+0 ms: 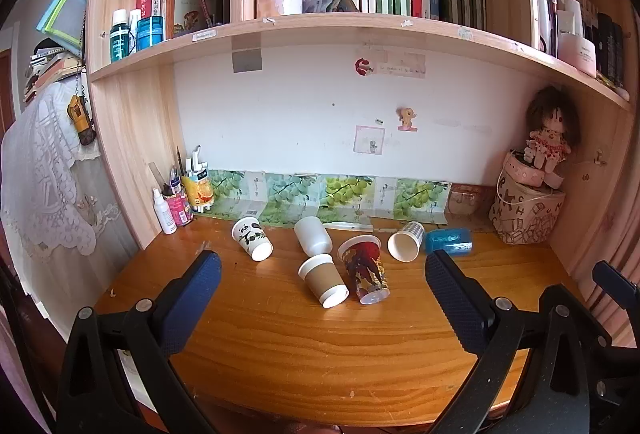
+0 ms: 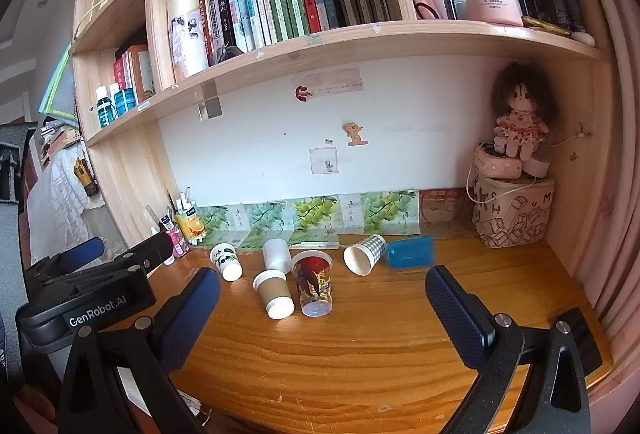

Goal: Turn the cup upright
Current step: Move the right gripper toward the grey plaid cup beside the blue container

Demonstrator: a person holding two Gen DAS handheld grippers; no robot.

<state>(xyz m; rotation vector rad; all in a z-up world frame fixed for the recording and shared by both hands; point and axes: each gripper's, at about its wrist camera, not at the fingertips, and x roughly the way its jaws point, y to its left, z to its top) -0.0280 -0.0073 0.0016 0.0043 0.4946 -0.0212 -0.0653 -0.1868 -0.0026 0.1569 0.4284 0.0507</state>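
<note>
Several cups lie on their sides at the back of the wooden desk [image 1: 320,354]: a panda cup [image 1: 252,237], a plain white cup [image 1: 313,234], a brown sleeved paper cup [image 1: 323,280], a red patterned clear cup [image 1: 365,270], a checked paper cup [image 1: 406,240] and a blue cup [image 1: 448,240]. The same cups show in the right wrist view, among them the brown cup [image 2: 274,292] and the red cup [image 2: 314,282]. My left gripper [image 1: 322,274] is open and empty, short of the cups. My right gripper [image 2: 322,286] is open and empty too.
A pen holder and bottles [image 1: 180,200] stand at the back left. A patterned bag with a doll [image 1: 528,202] fills the back right corner. Bookshelves [image 1: 360,30] hang above. The left gripper's body [image 2: 88,286] shows at the left of the right wrist view.
</note>
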